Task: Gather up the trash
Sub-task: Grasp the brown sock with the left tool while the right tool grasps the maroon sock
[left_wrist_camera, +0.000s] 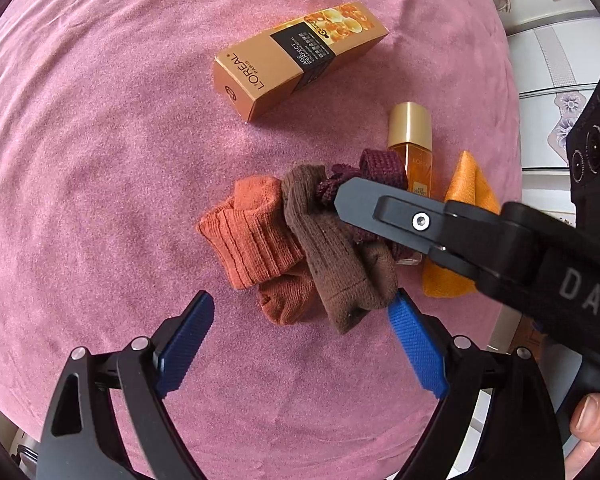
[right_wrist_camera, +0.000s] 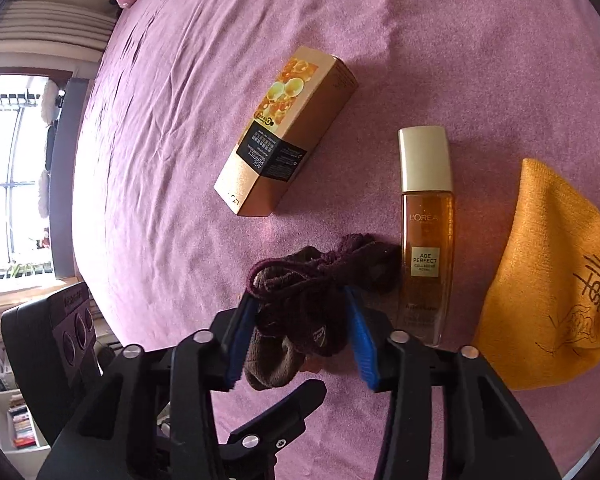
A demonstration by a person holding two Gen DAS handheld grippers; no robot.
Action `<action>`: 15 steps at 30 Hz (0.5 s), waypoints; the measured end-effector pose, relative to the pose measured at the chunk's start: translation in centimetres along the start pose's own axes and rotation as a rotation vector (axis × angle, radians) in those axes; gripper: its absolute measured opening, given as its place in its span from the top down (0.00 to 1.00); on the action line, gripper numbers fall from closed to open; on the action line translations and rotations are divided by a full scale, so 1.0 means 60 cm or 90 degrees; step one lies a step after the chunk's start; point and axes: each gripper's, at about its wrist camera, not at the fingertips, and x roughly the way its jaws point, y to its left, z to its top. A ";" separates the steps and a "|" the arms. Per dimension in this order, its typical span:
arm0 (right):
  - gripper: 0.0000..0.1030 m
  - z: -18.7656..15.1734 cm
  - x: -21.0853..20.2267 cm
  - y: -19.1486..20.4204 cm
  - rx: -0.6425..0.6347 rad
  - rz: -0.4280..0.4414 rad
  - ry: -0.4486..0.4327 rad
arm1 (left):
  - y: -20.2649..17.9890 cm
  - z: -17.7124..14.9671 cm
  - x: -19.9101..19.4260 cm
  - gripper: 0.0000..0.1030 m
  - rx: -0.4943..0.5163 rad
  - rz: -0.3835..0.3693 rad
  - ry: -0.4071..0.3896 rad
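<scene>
On a pink bedspread lies a heap of socks: an orange one, a brown one and a dark maroon one. My left gripper hovers open just above the orange and brown socks, its blue pads wide apart. My right gripper comes in from the right. In the right wrist view, the right gripper is shut on the bunched maroon sock, with part of the brown sock caught under it. A gold carton and an amber bottle lie nearby.
A folded orange cloth lies right of the bottle. The bed's edge drops off on the right towards white cabinets. A window and a bookshelf stand beyond the other side. A person's thumb holds the right gripper.
</scene>
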 end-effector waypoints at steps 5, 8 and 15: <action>0.83 -0.003 -0.035 -0.019 -0.001 0.013 -0.034 | 0.001 0.019 0.000 0.14 -0.009 -0.013 0.001; 0.84 -0.008 -0.059 -0.032 0.007 0.026 -0.051 | -0.004 0.028 0.006 0.15 -0.017 -0.015 0.003; 0.85 -0.025 -0.107 -0.063 0.038 0.052 -0.082 | -0.029 0.045 0.013 0.34 -0.039 -0.011 0.009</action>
